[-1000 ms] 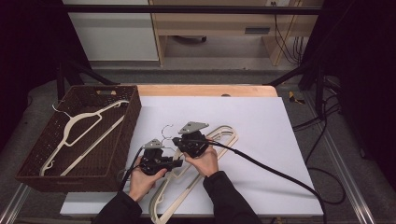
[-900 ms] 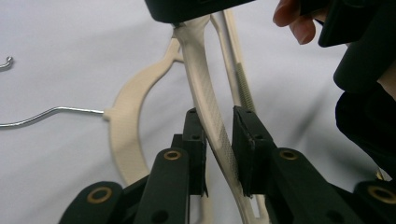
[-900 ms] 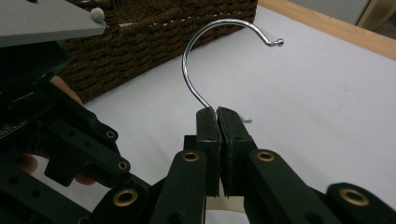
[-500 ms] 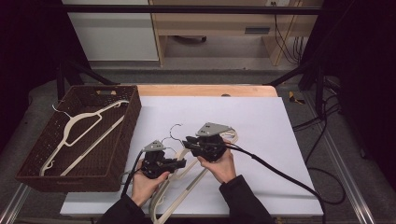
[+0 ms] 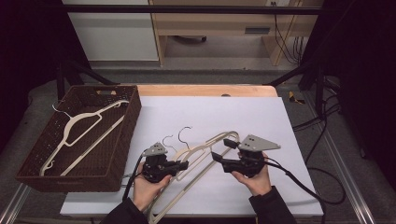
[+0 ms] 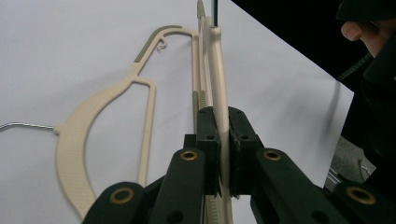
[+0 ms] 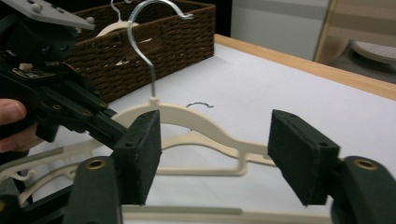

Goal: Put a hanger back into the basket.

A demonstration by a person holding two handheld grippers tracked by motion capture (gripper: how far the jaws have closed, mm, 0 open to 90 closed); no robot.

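Your left gripper [image 5: 180,164] pinches the raised hanger [image 6: 218,60] by its cream arm: in the left gripper view the pads [image 6: 208,140] press on both sides of that arm, and the hanger stands on edge above the white sheet [image 5: 261,116]. A second hanger [image 6: 93,121] lies flat on the sheet just beside it, its wire hook pointing away to the left of that view. In the high view both hangers sit low on the sheet between your two hands, their hooks toward the basket [image 5: 28,168]

Your right gripper [image 5: 219,149] has its jaws spread and they have just been opening; nothing is pressed between the pads [image 7: 142,154]. In the right gripper view the held hanger shows beyond the gap, apart from the pads, with its metal hook [image 7: 149,28] upright and your left gripper gripping it at the left

The brown wicker basket stands at the sheet's left edge with another hanger [image 5: 81,128] lying inside it
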